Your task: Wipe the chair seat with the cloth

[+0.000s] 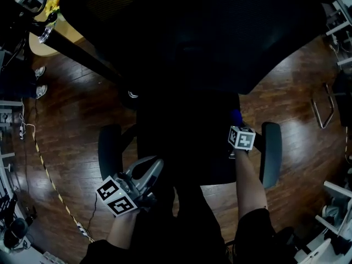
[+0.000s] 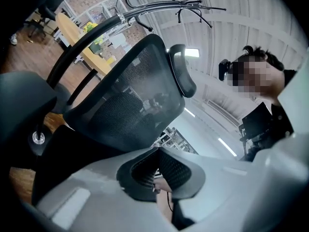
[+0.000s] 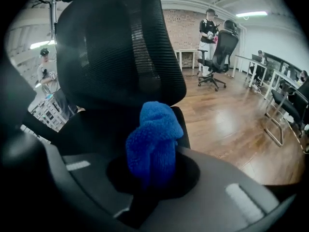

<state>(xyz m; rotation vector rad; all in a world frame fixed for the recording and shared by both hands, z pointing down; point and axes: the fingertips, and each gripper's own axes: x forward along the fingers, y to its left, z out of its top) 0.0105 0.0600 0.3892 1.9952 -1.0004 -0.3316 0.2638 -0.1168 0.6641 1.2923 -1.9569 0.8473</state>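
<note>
A black office chair fills the head view from above, with its dark seat [image 1: 187, 142] between two armrests [image 1: 110, 147] and its mesh back [image 1: 209, 32] beyond. My right gripper [image 1: 236, 124] hovers over the seat's right side, shut on a bunched blue cloth [image 1: 235, 116]. In the right gripper view the cloth [image 3: 153, 144] sticks up from the jaws of my right gripper [image 3: 152, 178], in front of the seat [image 3: 96, 129] and back [image 3: 116, 47]. My left gripper [image 1: 154, 166] is at the seat's near left corner. It is tilted upward and shut on nothing [image 2: 157, 151], facing the mesh back [image 2: 130, 95].
Wooden floor surrounds the chair. A round wooden table [image 1: 41, 43] and someone's shoes [image 1: 39, 73] are at the far left, and a striped cable [image 1: 55, 186] crosses the floor. A metal chair frame [image 1: 324, 106] stands to the right. Another chair with a person [image 3: 210, 28] is farther back.
</note>
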